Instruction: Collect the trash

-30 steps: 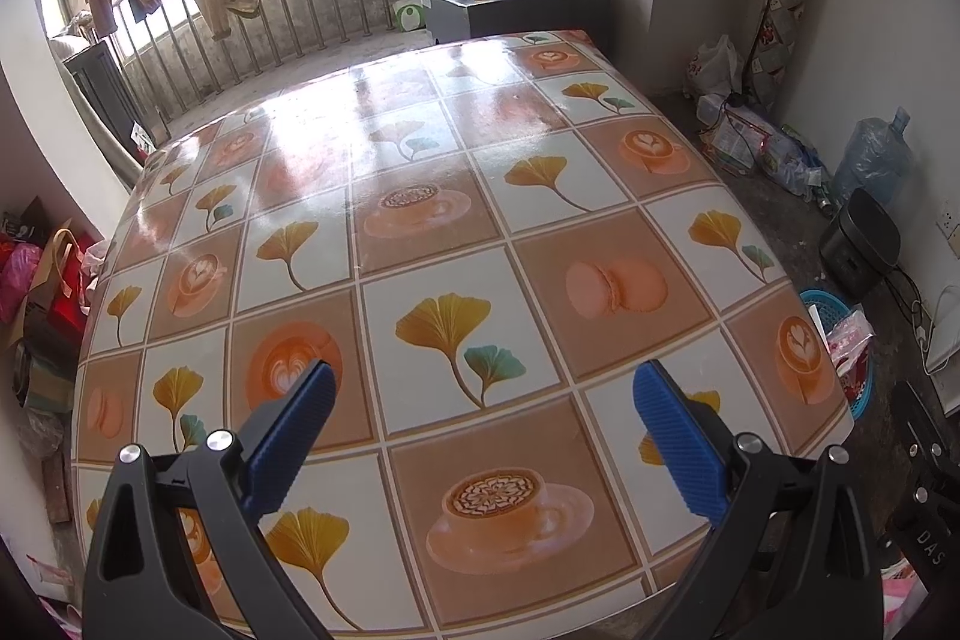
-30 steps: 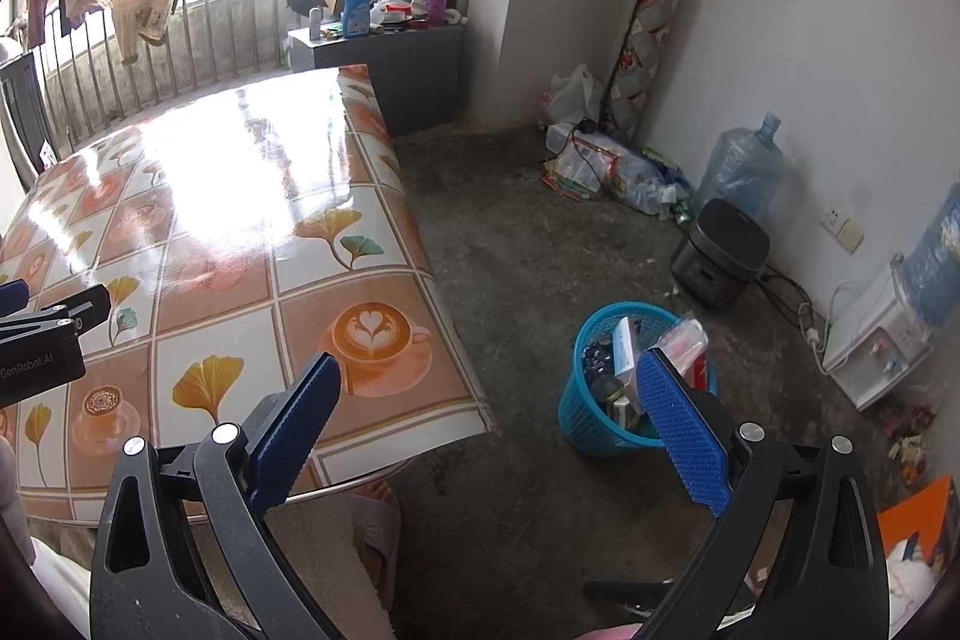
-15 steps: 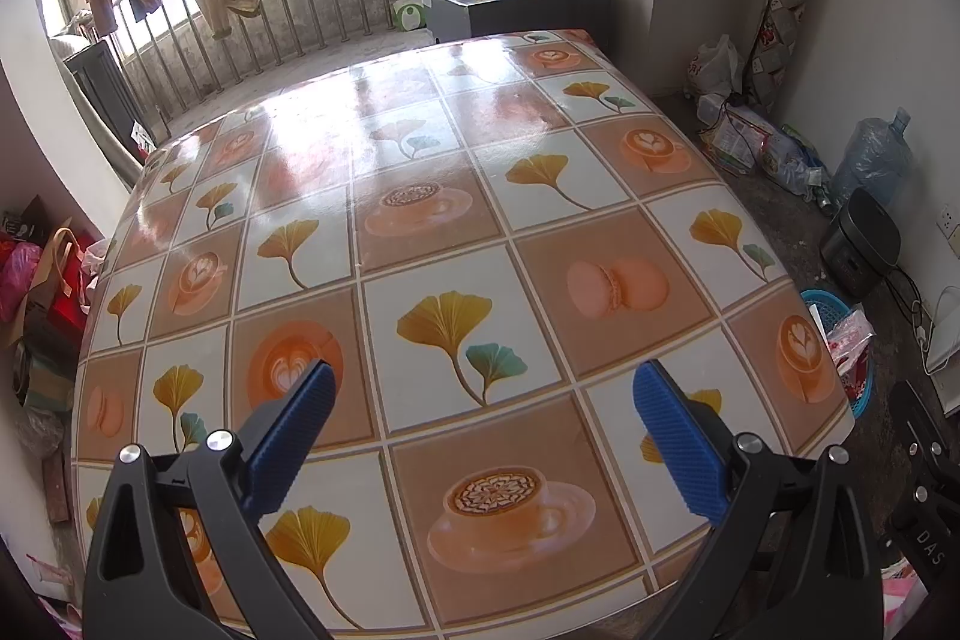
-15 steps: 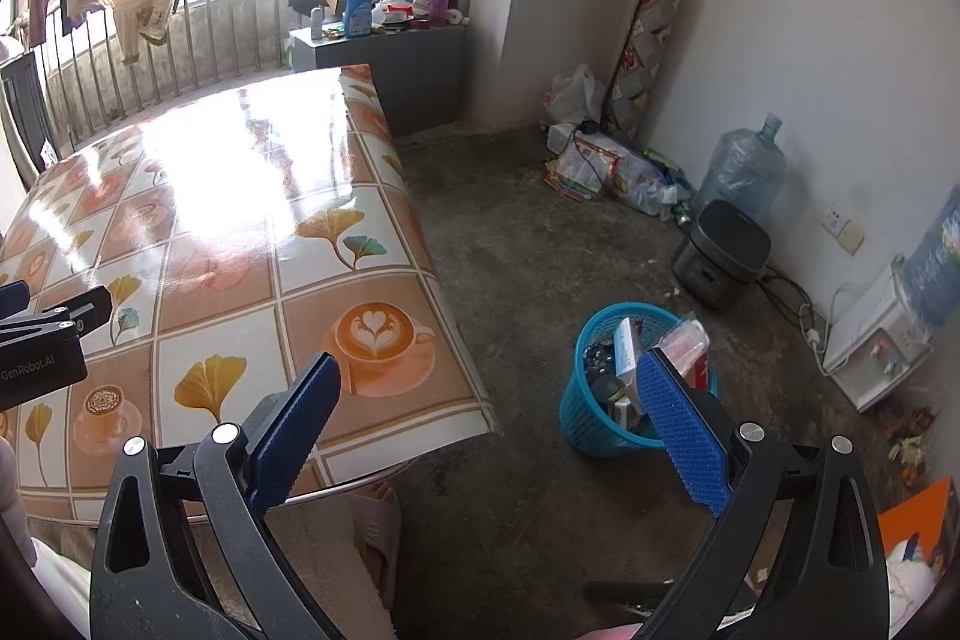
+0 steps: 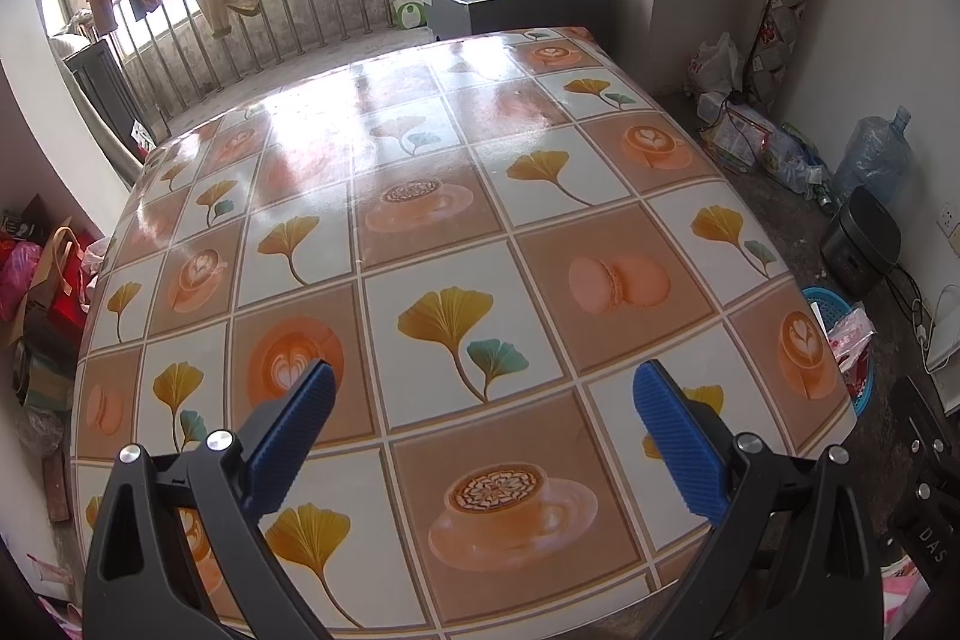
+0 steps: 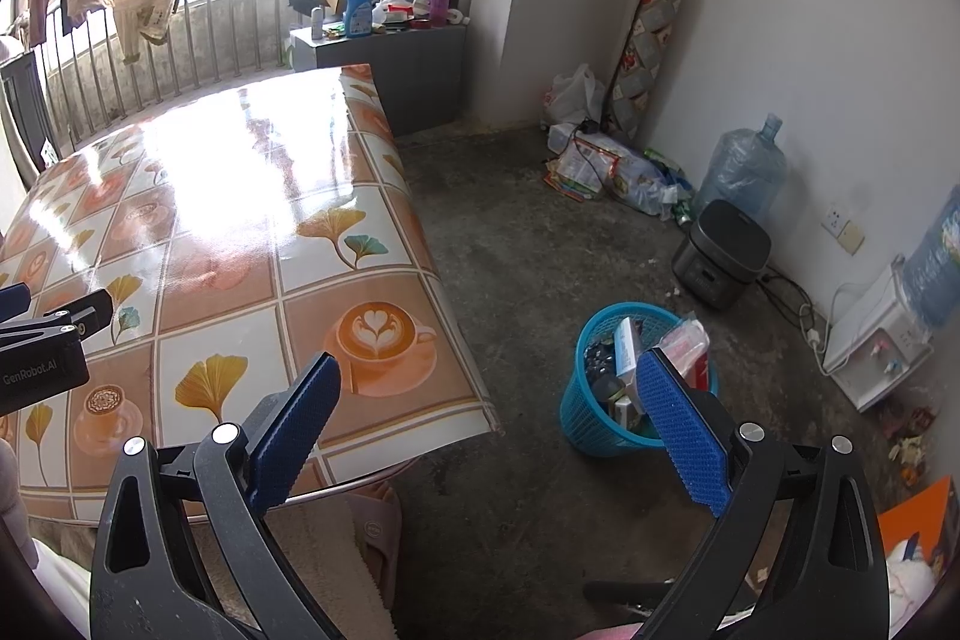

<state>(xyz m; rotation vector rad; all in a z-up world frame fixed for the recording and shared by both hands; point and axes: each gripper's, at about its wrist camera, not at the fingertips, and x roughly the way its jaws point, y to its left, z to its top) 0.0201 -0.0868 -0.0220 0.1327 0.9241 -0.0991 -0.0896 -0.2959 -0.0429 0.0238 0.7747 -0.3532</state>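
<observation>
Left hand-held gripper (image 5: 480,394): jaws spread wide, nothing between the two blue pads, held over the near part of the table (image 5: 420,232).
Right hand-held gripper (image 6: 486,388): also spread, empty, held past the table's right edge over the concrete floor (image 6: 528,244); the left unit shows at the left edge of the right wrist view.
Table: one, covered with a glossy cloth printed in squares of ginkgo leaves, coffee cups and macarons; no loose item lies on it.
Trash: gathered in the blue basket (image 6: 579,400) (one, mesh plastic), which stands on the floor just right of the table's near corner.
Basket contents: a white carton standing upright, a pink-and-clear wrapper poking over the rim, and darker pieces lower down that cannot be made out.
Black lidded appliance (image 6: 720,250): one, on the floor beyond the basket, near the wall.
Water jugs: one large bluish jug (image 6: 741,172) behind that appliance; a second sits on the white dispenser (image 6: 876,340) at the far right.
Floor pile: bags and packets (image 6: 606,172) heaped against the wall.
Grey cabinet (image 6: 390,64): one, beyond the table, its top crowded with small bottles and a blue detergent bottle (image 6: 358,10).
</observation>
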